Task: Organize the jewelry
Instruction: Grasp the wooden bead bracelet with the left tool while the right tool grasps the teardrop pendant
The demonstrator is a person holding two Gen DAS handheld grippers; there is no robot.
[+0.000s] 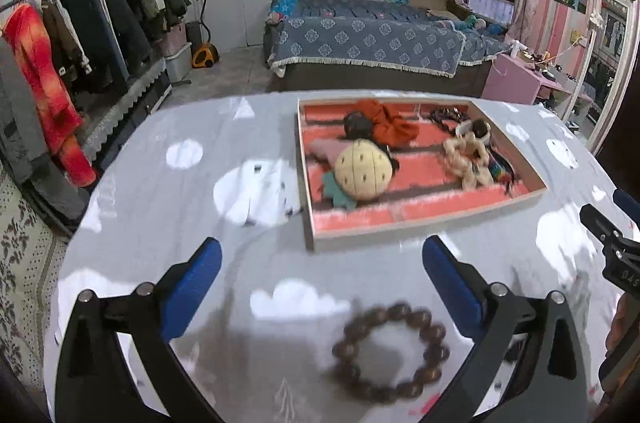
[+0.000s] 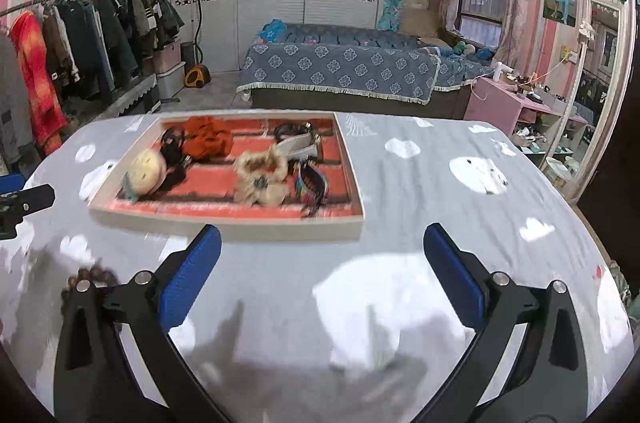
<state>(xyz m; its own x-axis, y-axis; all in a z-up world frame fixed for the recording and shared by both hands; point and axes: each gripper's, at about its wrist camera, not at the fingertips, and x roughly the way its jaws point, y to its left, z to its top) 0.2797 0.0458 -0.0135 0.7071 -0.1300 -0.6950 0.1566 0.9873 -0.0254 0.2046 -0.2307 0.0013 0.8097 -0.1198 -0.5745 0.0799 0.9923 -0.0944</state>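
A brown beaded bracelet [image 1: 390, 353] lies flat on the bench [image 1: 160, 191], a closed ring with no long axis and no particular heading; the left wrist view shows it blurred. It sits on the cloud-print cloth between the left gripper [image 1: 322, 277] fingers, nearer the right-hand blue pad [image 1: 452, 287] than the other, and touches neither; the jaws are spread wide and hold nothing. Beyond it, well apart, a shallow wooden tray [image 1: 316, 223] with a red lining rests on the bench, its long side running left to right. Inside lie a round cream pincushion-like piece [image 1: 362, 173] with teal leaves, an orange fabric scrunchie [image 1: 390, 123], a dark ornament [image 1: 356, 123] beside it, a cream fluffy scrunchie [image 1: 468, 159], a multicoloured band [image 1: 502, 169] at the right edge, and dark beads [image 1: 444, 113] at the far corner. The right gripper [image 2: 322, 277] hovers over bare cloth in front of the tray [image 2: 224, 223], its jaws likewise spread and empty. In the right wrist view the bracelet [image 2: 90, 277] shows at the far left, partly hidden behind the left finger.
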